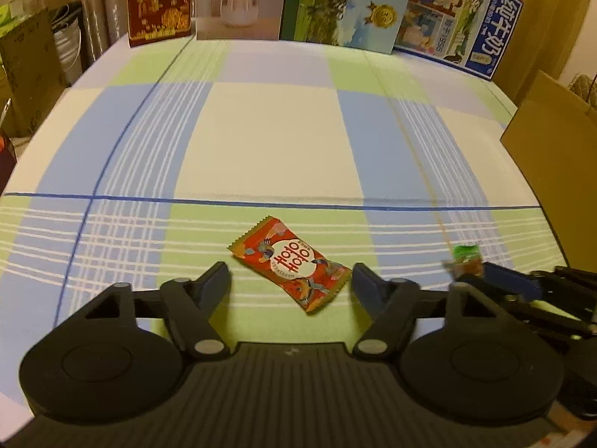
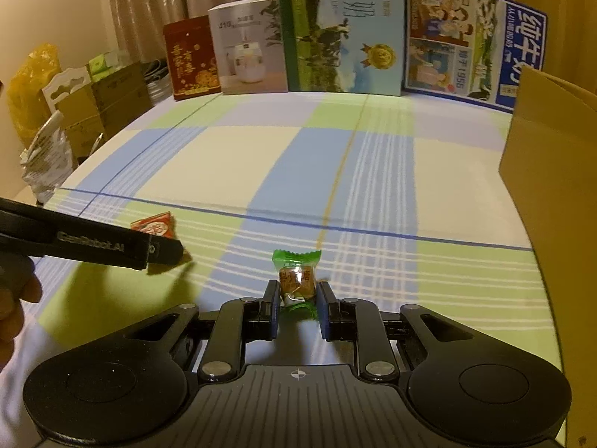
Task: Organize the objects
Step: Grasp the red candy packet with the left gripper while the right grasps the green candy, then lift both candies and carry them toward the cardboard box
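Pinching a green sweet (image 2: 296, 278) in my right tongs (image 2: 297, 291), left tongs (image 1: 291, 274) spread wide around the red packet (image 1: 290, 262); that slick wrapper may slip free.

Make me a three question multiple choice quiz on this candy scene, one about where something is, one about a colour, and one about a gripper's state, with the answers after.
1. Where does the red candy packet lie?
A. Inside the cardboard box
B. On the checked cloth, between the open fingers of the left gripper
C. Against the milk cartons

2. What colour are the twisted ends of the small candy wrapper?
A. Green
B. Purple
C. White

3. What is the state of the right gripper?
A. Wide open over bare cloth
B. Shut on the red packet
C. Shut on the small candy

Answers: 1 B, the left wrist view shows the packet flat on the checked cloth with a finger on each side, apart from it. 2 A, green shows above and below the brown middle. 3 C, both pads press the candy's sides in the right wrist view.
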A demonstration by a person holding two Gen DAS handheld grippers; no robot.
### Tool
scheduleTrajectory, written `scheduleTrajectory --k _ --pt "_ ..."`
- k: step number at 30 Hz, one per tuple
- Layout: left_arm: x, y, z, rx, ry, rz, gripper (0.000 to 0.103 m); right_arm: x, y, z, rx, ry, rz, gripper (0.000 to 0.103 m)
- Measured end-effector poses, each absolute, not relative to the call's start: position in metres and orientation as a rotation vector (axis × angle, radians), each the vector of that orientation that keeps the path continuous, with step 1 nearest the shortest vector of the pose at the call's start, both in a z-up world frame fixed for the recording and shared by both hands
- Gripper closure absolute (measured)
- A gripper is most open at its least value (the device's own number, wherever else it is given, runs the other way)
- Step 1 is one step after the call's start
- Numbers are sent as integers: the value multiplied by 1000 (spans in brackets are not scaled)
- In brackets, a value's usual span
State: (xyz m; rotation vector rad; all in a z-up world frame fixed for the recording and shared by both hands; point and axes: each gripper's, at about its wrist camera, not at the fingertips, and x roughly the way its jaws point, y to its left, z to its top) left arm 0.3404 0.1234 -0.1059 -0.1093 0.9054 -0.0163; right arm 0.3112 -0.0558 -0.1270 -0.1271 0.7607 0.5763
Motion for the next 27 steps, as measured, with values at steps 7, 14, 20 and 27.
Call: scheduleTrajectory --k 7,14,20,27 --pt "345 113 -108 -75 872 -56 65 311 -69 -128 -125 778 567 86" --pt "327 93 -105 -25 903 -134 79 293 -91 -120 -133 795 563 86" --pt "274 58 -100 -1 933 -219 79 255 -116 -115 -139 818 555 86" --pt "215 33 -100 31 902 -236 79 221 -138 -120 -162 811 556 85"
